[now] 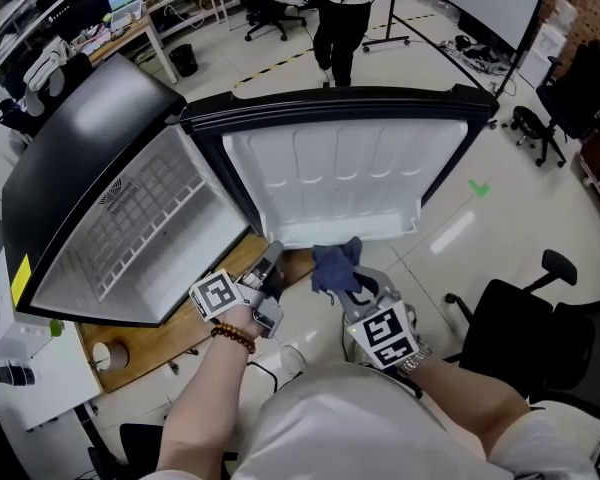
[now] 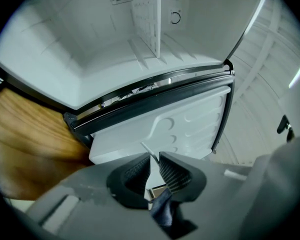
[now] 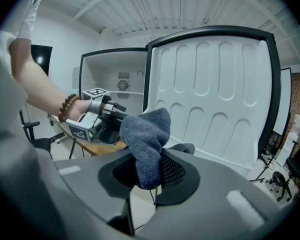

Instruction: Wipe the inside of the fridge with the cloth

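The black fridge (image 1: 90,138) lies on a wooden table with its door (image 1: 350,178) swung wide and its white inside (image 1: 150,218) bare except for a wire shelf. My right gripper (image 1: 355,290) is shut on a bunched blue cloth (image 1: 335,266) in front of the door's lower edge. In the right gripper view the cloth (image 3: 147,134) bulges up from between the jaws (image 3: 147,164), with the door liner (image 3: 215,94) behind it. My left gripper (image 1: 270,270) hovers at the table edge near the hinge corner. Its jaws (image 2: 155,156) stand a narrow slit apart with nothing clamped.
The wooden table (image 1: 170,333) sticks out under the fridge's front. A white device (image 1: 20,348) stands at the left. A black office chair (image 1: 520,318) is at my right, and a person (image 1: 340,18) stands beyond the fridge among more chairs and desks.
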The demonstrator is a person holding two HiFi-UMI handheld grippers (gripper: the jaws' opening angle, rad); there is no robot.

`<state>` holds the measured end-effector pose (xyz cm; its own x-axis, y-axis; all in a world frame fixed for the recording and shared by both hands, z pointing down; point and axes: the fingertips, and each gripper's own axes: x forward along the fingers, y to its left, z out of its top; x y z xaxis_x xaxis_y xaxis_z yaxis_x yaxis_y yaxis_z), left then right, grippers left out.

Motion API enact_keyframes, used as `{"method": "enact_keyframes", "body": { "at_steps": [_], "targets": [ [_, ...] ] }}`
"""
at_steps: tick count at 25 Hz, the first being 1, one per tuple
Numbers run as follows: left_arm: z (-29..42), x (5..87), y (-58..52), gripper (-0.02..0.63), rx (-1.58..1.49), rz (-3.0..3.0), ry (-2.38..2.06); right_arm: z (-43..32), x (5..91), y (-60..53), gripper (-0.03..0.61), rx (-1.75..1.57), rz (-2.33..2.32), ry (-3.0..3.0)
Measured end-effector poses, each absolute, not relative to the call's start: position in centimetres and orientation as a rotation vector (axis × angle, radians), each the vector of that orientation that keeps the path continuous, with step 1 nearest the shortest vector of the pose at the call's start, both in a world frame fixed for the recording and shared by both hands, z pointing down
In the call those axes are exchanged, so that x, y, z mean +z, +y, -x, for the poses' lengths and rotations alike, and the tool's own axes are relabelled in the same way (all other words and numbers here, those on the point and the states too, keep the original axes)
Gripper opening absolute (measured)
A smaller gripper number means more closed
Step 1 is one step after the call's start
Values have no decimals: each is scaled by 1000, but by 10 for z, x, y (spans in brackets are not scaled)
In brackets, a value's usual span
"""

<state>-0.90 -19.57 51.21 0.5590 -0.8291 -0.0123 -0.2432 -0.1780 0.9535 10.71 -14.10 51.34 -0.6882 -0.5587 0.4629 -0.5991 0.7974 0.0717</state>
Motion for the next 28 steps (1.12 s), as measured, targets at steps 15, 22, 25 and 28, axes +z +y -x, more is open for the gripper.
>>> {"method": "enact_keyframes", "body": {
  "at_steps": [15, 22, 25, 28],
  "targets": [
    [13, 504, -207, 60, -692, -1592, -859, -24, 573, -198, 72, 230, -932, -2450],
    [13, 504, -207, 58, -677, -1577, -852, 6, 580, -221, 72, 277, -931, -2495],
    [12, 504, -207, 57, -676, -1576, -843, 11, 590, -227, 71, 287, -936, -2475],
    [12, 504, -207, 55, -677, -1572, -839, 8, 599, -231, 71, 284, -952, -2436]
  ]
}}
